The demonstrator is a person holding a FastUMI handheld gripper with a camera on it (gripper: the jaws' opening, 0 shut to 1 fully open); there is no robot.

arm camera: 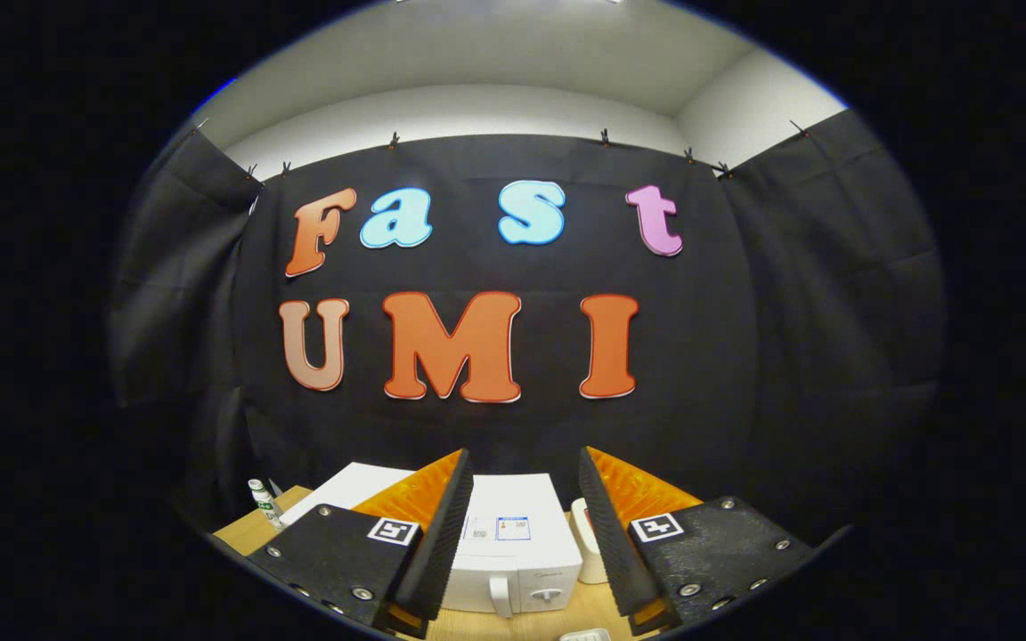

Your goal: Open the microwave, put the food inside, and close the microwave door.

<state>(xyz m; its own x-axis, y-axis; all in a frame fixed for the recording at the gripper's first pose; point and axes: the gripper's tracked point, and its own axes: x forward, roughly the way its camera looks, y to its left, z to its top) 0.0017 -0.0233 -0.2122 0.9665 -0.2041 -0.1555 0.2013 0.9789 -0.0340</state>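
A white microwave [513, 556] stands on the wooden table [246, 531], seen from above and in front, with its door shut and its handle [501, 595] facing me. It lies beyond and between my two fingers. My gripper [524, 481] is open, held high above the table, with nothing between its fingers. A pale cup-like object [586, 552] stands just right of the microwave, partly hidden by the right finger; I cannot tell if it is the food.
A small white bottle with a green label [264, 503] stands at the table's left edge. A white sheet or box [348, 488] lies left of the microwave. A small white object [584, 635] sits at the table's near edge. Black cloth walls surround the booth.
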